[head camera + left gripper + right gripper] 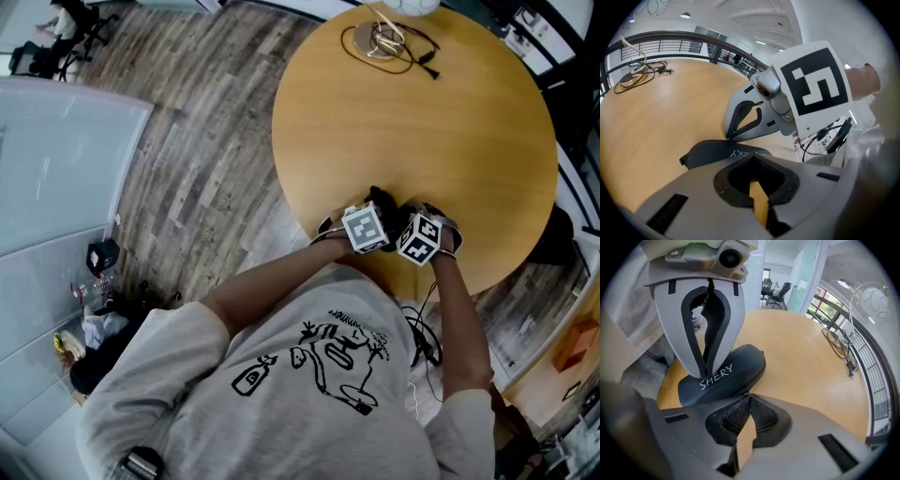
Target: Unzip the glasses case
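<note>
Black glasses case (740, 365), barely seen from head, w/ left gripper (752, 158) jaws closed atop, right gripper (750, 394) pinching edge.

Right at the near edge of the table (422, 112) sits the glasses case (740, 364). The left gripper (705, 375) comes down on its top from the left, and the right gripper (749, 394) meets its rim from the right, the two just beside each other. Way over at the far edge lies a coiled cable (389, 42), well apart from the case.
</note>
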The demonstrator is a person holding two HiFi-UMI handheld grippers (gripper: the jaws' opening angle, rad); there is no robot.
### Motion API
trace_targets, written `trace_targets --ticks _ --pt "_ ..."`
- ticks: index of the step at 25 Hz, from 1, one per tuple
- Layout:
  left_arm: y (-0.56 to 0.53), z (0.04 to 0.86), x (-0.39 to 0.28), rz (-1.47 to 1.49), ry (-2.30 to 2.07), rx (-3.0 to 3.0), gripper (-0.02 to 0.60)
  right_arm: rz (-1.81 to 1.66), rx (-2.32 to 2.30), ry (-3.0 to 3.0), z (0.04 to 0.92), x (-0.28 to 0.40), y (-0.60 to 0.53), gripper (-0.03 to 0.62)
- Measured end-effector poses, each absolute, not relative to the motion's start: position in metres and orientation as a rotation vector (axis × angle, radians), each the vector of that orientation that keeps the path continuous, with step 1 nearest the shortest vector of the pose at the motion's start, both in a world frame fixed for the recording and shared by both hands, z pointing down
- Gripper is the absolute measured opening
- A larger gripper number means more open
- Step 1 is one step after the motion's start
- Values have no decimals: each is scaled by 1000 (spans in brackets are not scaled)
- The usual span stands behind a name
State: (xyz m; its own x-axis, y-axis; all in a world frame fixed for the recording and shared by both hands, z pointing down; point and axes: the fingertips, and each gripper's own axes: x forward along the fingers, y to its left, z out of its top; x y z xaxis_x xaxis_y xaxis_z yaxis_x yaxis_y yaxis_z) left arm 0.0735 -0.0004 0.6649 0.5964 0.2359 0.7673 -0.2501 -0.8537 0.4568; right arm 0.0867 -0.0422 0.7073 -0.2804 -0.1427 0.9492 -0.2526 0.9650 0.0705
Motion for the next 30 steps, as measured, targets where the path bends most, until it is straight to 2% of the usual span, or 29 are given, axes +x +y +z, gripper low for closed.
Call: trace_targets --ticks 22,30 --pt "-5 662 77 1187 -23 2321 6 -77 237 -1820 712 69 -76 23" --pt "-5 662 78 1189 -21 2315 6 -260 151 -1801 712 67 -80 23"
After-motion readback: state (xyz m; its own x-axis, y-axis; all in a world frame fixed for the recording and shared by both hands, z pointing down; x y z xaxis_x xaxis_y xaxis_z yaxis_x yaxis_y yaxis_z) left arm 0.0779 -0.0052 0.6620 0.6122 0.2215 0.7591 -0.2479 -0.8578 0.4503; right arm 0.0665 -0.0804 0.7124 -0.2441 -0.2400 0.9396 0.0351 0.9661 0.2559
